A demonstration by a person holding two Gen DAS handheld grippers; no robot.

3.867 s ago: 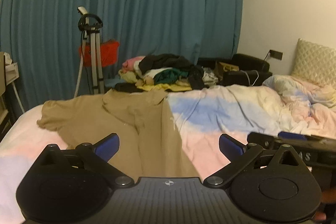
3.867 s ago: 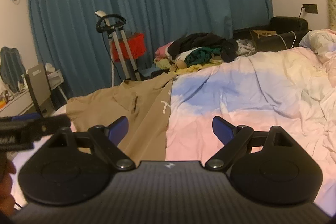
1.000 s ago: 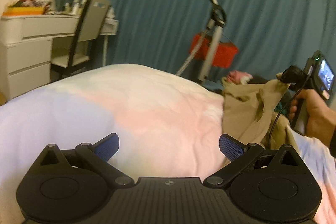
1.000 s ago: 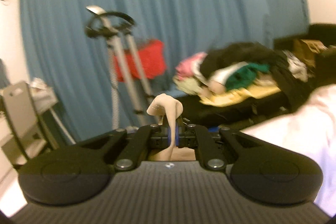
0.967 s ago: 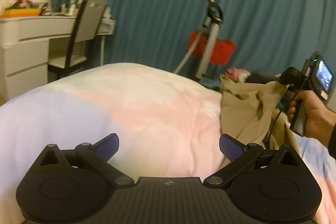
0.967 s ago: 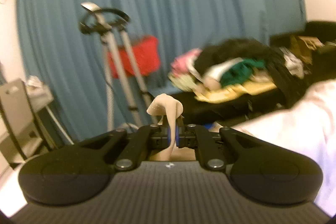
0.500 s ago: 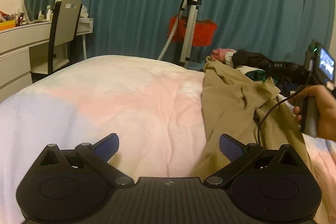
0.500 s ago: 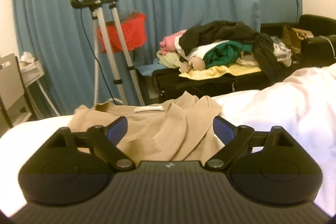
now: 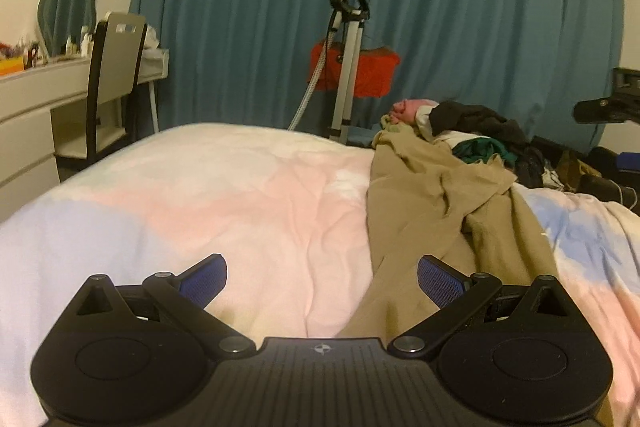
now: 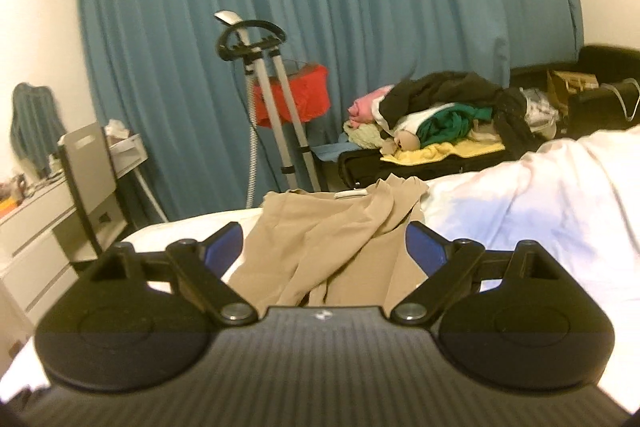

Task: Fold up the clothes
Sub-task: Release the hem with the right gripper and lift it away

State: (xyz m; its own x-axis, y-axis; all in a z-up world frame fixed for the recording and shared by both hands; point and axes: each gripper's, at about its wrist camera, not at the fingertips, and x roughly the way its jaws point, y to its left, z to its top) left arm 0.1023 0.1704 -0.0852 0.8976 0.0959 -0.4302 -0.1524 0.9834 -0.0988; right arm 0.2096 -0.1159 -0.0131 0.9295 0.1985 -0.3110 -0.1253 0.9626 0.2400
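Note:
A tan garment (image 9: 432, 203) lies folded lengthwise in a rumpled strip on the pastel bedspread (image 9: 240, 195). My left gripper (image 9: 322, 277) is open and empty, low over the bed at the garment's near end. My right gripper (image 10: 324, 245) is open and empty, just above the garment's far end (image 10: 340, 231), where a white label shows. The right gripper also shows at the right edge of the left wrist view (image 9: 608, 103).
A pile of mixed clothes (image 10: 440, 119) lies on a dark case past the bed. A garment steamer stand (image 10: 272, 107) with a red basket stands by the blue curtain. A white desk (image 9: 36, 99) and chair (image 9: 112, 83) are at the left.
My right gripper was shut on the tan cloth and held it up; it has opened and let the cloth drop onto the bed. The left view has swung right toward the garment.

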